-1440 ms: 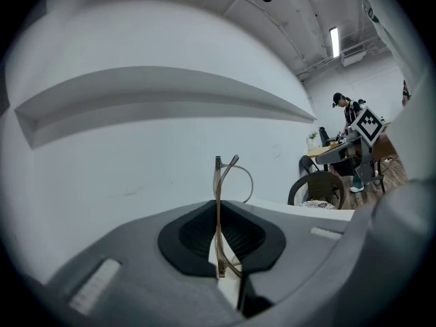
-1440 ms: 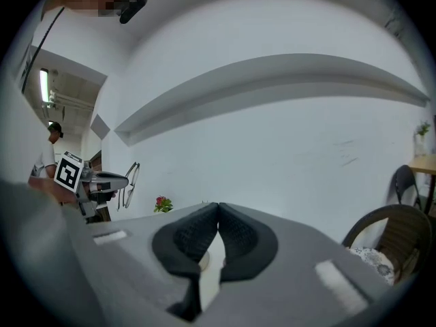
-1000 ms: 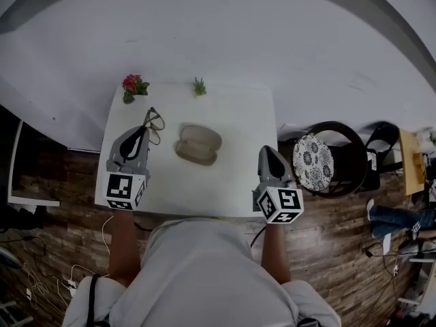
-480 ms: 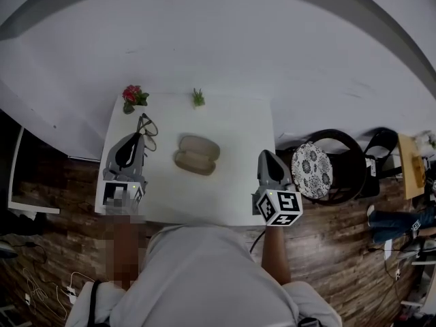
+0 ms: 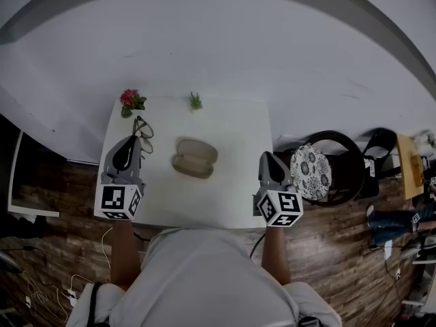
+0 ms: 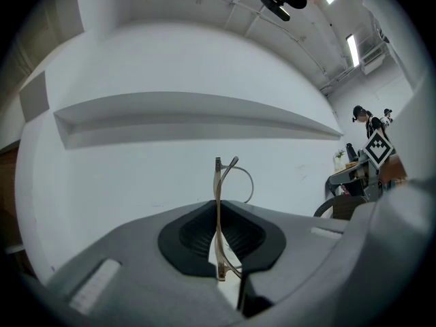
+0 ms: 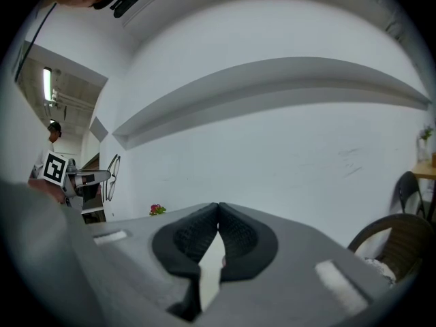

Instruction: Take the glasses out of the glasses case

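The open tan glasses case (image 5: pixel 195 158) lies in the middle of the white table (image 5: pixel 231 125), with nothing in it. My left gripper (image 5: pixel 133 140) is over the table's left edge, shut on the dark-rimmed glasses (image 5: pixel 142 128), which stick out past its tips. In the left gripper view one temple of the glasses (image 6: pixel 218 203) stands clamped between the jaws of the left gripper (image 6: pixel 219 213). Near the table's front right corner my right gripper (image 5: pixel 267 157) is shut with nothing in it. Its pads meet in the right gripper view (image 7: pixel 218 213).
A pink flower pot (image 5: pixel 129 101) stands at the table's back left corner and a small green plant (image 5: pixel 196 101) at the back middle. A dark chair with a patterned cushion (image 5: pixel 312 165) is right of the table. The floor is wood.
My left gripper has carried the glasses a little further left, away from the case. The right gripper has hardly moved.
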A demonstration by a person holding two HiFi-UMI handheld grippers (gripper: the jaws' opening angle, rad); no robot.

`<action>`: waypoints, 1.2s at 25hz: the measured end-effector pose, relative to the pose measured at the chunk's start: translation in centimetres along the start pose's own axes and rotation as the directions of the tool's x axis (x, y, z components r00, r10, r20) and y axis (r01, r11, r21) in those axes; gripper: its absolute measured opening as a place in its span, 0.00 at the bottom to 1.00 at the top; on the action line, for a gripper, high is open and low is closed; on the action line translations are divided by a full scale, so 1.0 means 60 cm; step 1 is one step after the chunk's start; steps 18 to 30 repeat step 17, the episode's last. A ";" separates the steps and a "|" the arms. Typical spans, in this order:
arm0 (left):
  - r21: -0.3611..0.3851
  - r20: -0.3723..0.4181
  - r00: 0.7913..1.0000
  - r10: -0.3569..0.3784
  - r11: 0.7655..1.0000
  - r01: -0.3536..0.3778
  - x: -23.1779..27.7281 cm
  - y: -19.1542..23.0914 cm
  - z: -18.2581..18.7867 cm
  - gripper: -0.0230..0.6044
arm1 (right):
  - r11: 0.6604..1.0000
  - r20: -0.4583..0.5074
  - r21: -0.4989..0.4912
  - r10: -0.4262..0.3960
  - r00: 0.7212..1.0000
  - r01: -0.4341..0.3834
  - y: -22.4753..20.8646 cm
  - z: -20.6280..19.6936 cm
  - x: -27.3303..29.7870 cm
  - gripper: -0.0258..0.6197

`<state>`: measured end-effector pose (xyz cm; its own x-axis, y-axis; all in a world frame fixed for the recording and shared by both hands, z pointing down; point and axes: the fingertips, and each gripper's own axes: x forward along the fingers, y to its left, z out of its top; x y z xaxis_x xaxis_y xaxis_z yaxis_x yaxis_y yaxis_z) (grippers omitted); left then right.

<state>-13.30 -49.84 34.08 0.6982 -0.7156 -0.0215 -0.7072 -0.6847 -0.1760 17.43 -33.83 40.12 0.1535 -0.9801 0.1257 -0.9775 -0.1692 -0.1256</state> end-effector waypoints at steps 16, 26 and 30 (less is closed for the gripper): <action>-0.011 0.014 1.000 0.021 1.000 -0.021 -0.006 0.026 0.008 0.07 | 1.000 -0.002 -0.009 0.008 1.000 -0.008 0.004 0.015 0.024 0.04; -0.012 0.014 1.000 0.020 1.000 -0.020 -0.006 0.027 0.008 0.07 | 1.000 -0.001 -0.010 0.008 1.000 -0.008 0.004 0.017 0.025 0.04; -0.012 0.014 1.000 0.020 1.000 -0.020 -0.006 0.027 0.008 0.07 | 1.000 -0.001 -0.010 0.008 1.000 -0.008 0.004 0.017 0.025 0.04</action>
